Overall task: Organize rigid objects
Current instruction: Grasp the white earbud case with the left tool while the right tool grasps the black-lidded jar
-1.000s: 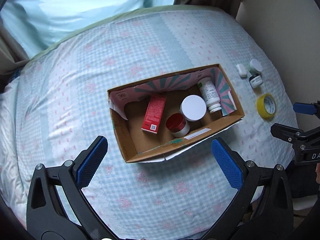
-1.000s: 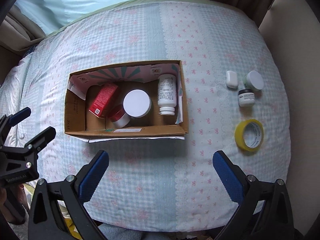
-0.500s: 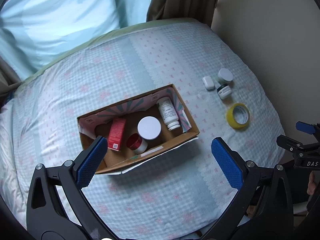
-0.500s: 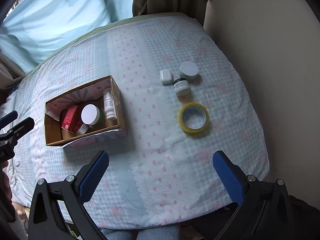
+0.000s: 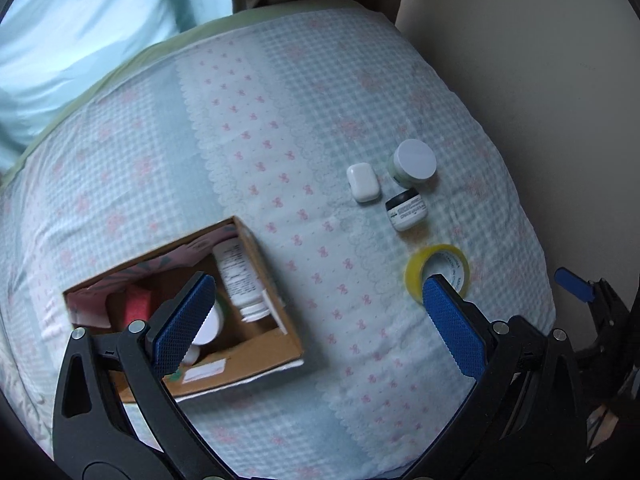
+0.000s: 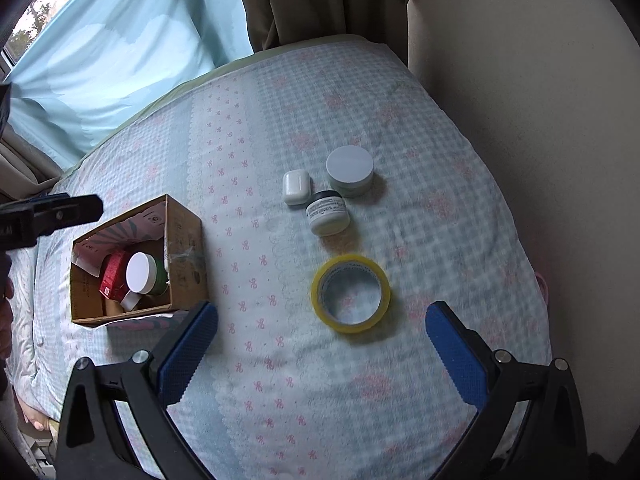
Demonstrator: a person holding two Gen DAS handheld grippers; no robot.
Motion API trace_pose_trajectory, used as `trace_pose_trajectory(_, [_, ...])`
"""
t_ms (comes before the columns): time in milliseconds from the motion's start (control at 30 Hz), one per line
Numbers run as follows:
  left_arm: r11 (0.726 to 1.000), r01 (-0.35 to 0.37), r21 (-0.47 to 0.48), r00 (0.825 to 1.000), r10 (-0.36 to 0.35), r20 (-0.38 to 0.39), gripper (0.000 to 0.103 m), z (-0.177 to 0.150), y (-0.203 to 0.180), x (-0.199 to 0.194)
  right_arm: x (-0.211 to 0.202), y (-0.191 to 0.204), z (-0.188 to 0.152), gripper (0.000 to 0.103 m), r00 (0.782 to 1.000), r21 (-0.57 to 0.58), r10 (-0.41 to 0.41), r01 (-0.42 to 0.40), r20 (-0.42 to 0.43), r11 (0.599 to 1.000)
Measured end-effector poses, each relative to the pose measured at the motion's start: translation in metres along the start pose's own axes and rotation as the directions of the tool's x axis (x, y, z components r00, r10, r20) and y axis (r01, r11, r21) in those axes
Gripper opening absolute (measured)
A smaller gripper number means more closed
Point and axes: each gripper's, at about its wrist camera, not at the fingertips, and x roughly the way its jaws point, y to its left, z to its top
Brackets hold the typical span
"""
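Hovering with fingers spread and empty, the right gripper (image 6: 320, 344) faces the yellow tape roll (image 6: 351, 294), which lies flat on the bed (image 6: 420, 380) near two jars, well apart from the cardboard box (image 6: 186, 248). The left gripper (image 5: 316, 320) is likewise spread. Risk: the fingers sinking into soft bedding, or the roll slipping or knocking the small jar (image 6: 328, 213).

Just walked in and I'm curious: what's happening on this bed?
A person holds two tools, both open and empty, tidying small items into a box. It already holds a red carton, jars and a bottle. A tape roll, two jars and a white case remain outside. The right tool hovers near the tape.
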Motion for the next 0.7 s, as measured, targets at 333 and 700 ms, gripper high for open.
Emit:
trace_pose_trajectory(333, [1.0, -0.005, 0.004, 0.995, 0.005, -0.101, 0.103, 0.068, -0.046, 0.138, 0.088, -0.015, 0.022, 0.103, 0.998, -0.121, -0.005, 0.013, 0.07, 0.993])
trace_pose_trajectory(700, [0.999, 0.014, -0.034, 0.981, -0.021, -0.192, 0.086, 0.092, -0.046, 0.246, 0.163, -0.008, 0.025, 0.099, 0.993, -0.189, -0.012, 0.034, 0.116, 0.981])
